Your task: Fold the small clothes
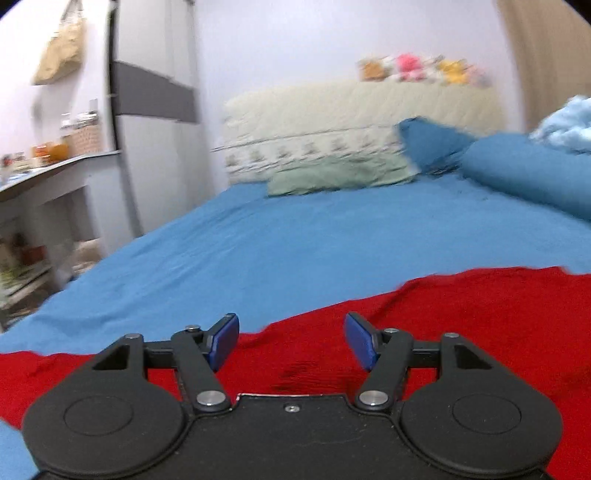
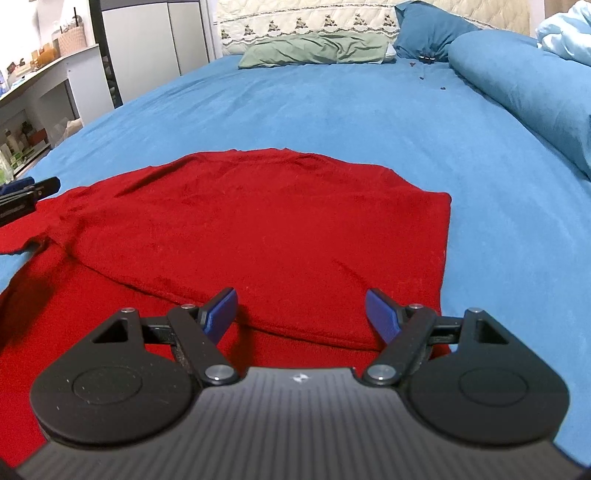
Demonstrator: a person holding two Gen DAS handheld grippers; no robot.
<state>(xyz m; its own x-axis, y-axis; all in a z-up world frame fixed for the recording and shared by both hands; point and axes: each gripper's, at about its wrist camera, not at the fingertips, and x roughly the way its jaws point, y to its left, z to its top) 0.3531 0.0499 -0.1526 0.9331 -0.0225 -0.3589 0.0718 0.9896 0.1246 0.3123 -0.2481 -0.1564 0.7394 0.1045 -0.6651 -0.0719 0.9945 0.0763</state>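
A small red garment [image 2: 258, 229] lies on the blue bed sheet [image 2: 332, 110], partly folded, with one layer laid over the lower part. My right gripper [image 2: 301, 308] is open and empty just above the folded edge near the garment's front right. My left gripper [image 1: 291, 338] is open and empty over the garment's left side [image 1: 480, 332]; its tips also show at the left edge of the right wrist view [image 2: 29, 188].
A green pillow [image 2: 314, 50], a dark blue pillow [image 2: 424, 29] and a rolled blue duvet [image 2: 524, 85] lie at the head and right of the bed. A grey shelf unit [image 1: 44, 192] and wardrobe [image 1: 155, 129] stand on the left.
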